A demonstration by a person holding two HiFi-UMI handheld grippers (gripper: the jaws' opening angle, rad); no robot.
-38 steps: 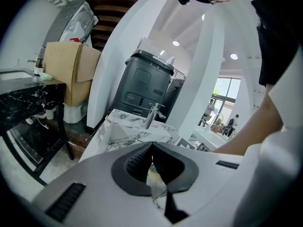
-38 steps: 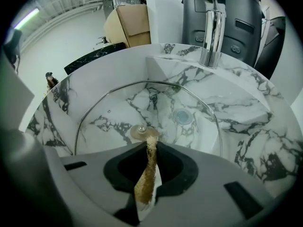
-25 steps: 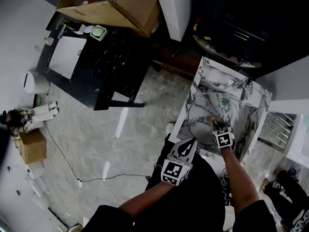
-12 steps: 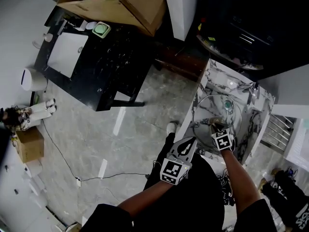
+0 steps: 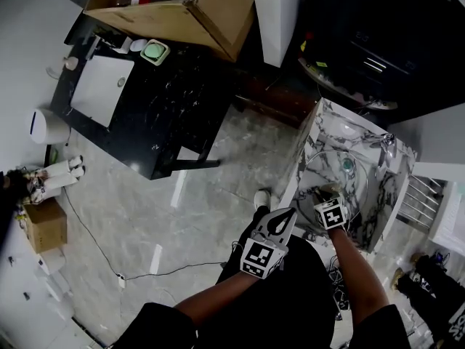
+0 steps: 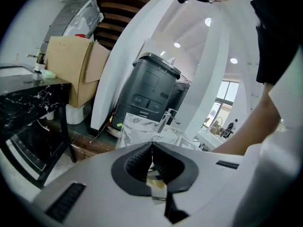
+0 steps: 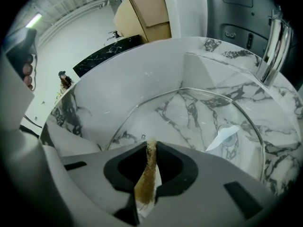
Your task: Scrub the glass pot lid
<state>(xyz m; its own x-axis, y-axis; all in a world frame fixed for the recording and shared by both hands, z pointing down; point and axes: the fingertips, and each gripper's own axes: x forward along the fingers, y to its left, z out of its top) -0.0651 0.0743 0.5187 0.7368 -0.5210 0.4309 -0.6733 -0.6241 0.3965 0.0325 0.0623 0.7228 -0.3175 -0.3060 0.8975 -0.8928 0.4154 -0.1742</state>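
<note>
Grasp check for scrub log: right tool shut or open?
Shut: in the right gripper view, the right tool pinches a thin brown scrubbing pad edge-on, over the round clear glass pot lid.

A glass pot lid (image 7: 199, 119) lies in the white, grey-veined marble sink (image 7: 120, 86).

There are 2 grippers (image 6: 152, 148) (image 7: 152, 145), 1 glass lid (image 7: 189, 112), 1 scourer (image 7: 147, 174), 1 sink (image 7: 142, 79) and perhaps 2 boxes (image 5: 182, 9) (image 5: 45, 224).

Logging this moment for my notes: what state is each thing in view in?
Left hand-held gripper: shut, empty.
Right hand-held gripper: shut on scouring pad.
Glass lid: lying in the sink.
Faucet: no water seen running.
Cardboard box: flaps open.
</note>
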